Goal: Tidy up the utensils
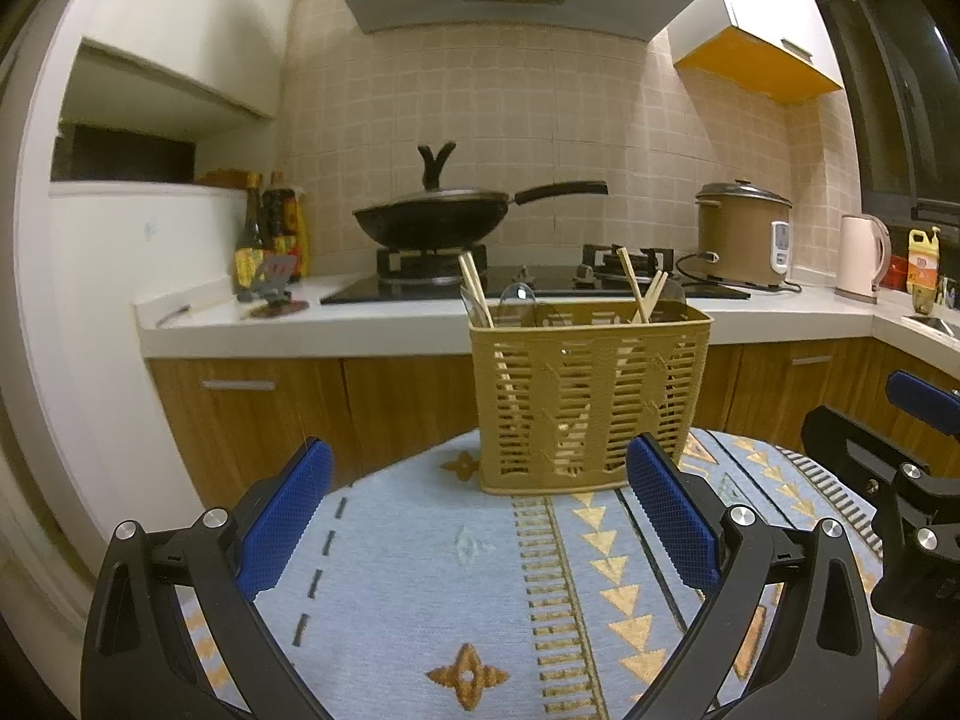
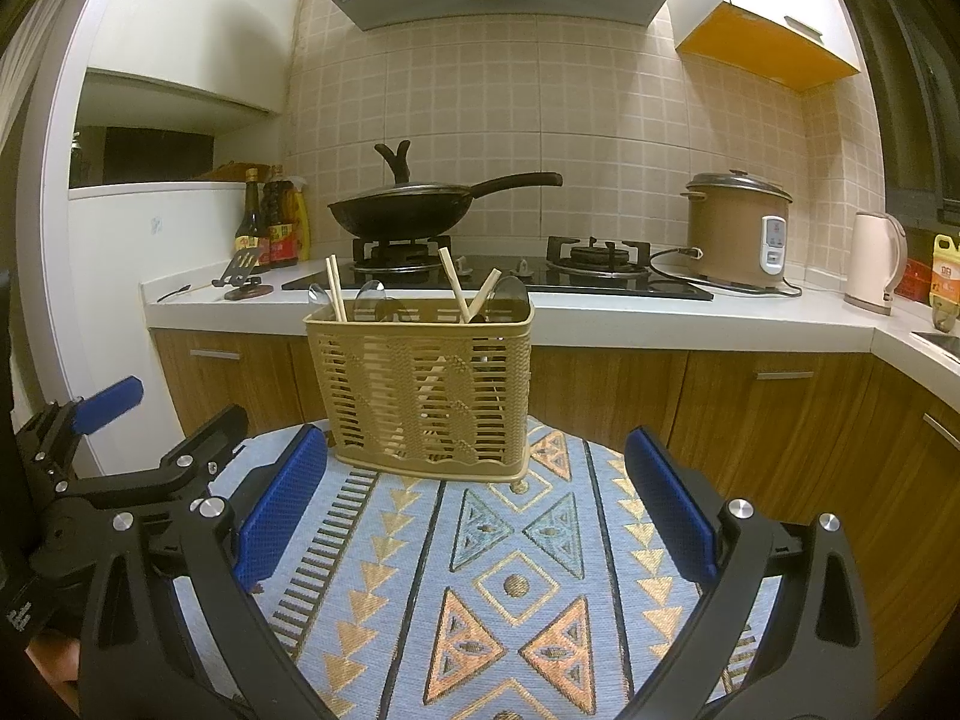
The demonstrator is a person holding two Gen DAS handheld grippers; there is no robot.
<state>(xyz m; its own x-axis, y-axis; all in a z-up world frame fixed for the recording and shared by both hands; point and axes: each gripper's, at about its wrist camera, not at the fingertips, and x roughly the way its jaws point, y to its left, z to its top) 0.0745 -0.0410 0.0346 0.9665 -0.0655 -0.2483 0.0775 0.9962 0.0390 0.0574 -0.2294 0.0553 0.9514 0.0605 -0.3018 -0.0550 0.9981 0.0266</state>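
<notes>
Standing on the far part of the patterned blue tablecloth is the tan slotted utensil basket, upright, with wooden chopsticks and clear spoons poking out of its top. My left gripper hovers over the cloth with its blue pads spread wide, holding nothing. My right gripper is the same: spread, empty, aimed at the basket. Behind, a black wok sits on the stove.

Two low wrist views, side by side, facing the utensil basket and stove beyond.
</notes>
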